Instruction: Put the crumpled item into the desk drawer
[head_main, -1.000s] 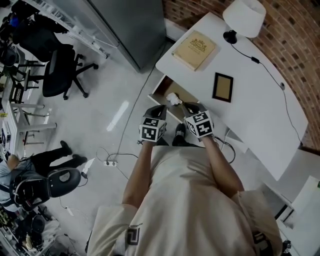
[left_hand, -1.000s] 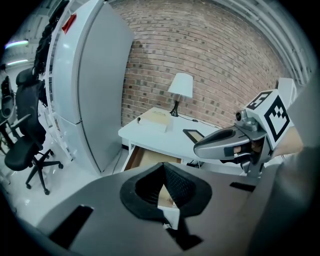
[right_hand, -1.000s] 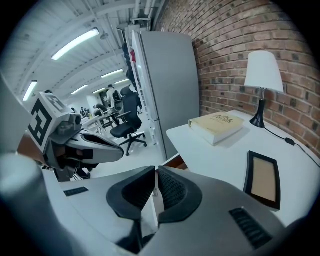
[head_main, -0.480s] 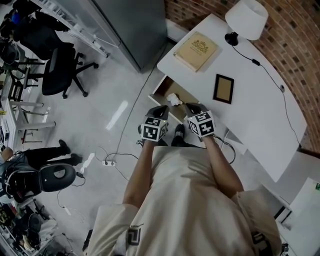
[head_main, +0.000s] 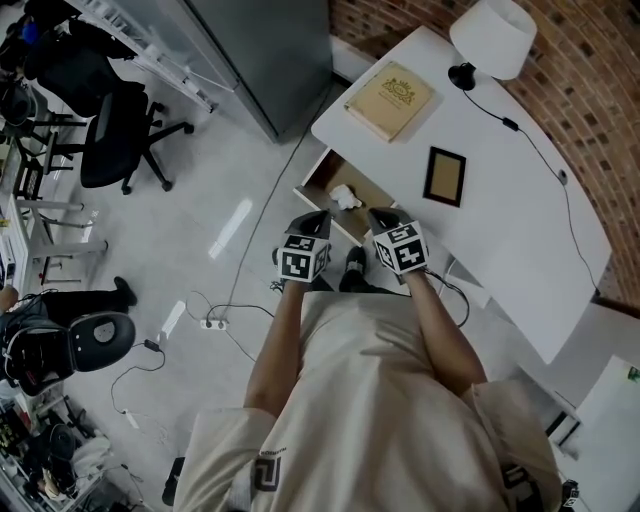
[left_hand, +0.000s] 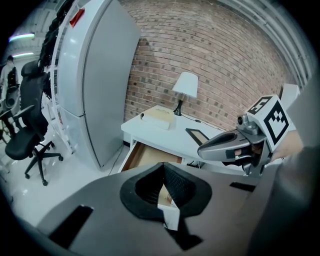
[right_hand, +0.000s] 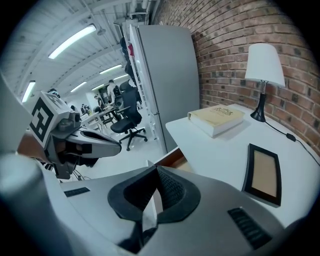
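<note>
both pairs of fingers are seen pressed together at their tips, with nothing clamped between them. the left gripper (head_main: 320, 217) and the right gripper (head_main: 377, 213) are held side by side. the finger pads (left_hand: 180, 185) are black and finely ribbed, set in smooth grey moulded shells.

the crumpled item (head_main: 345, 196), a small white rumpled wad, is found just beyond the fingertips, between the two grippers, lying inside the open drawer (head_main: 320, 178). the drawer is a shallow box with a brown floor and pale walls, pulled out from under the edge of the desk (head_main: 520, 220).

the desk is a smooth white slab with squared corners. past the right fingers a dark-rimmed picture frame (head_main: 445, 175) is laid flat on it. farther out a thick tan book (head_main: 388, 100) is set, and a lamp (head_main: 490, 35) with a white shade on a black base. a thin black cable (head_main: 530, 140) is trailed along the top. a red brick wall (head_main: 590, 90) is met behind the desk.

beyond the left fingers a tall grey cabinet (head_main: 265, 50) is stood close to the desk's end. the floor (head_main: 200, 210) is pale and glossy, and open room is left to the outer side of the left fingers. a black office chair (head_main: 112, 140) is parked well apart, and a power strip (head_main: 212, 324) is lain behind the fingers on that side.
</note>
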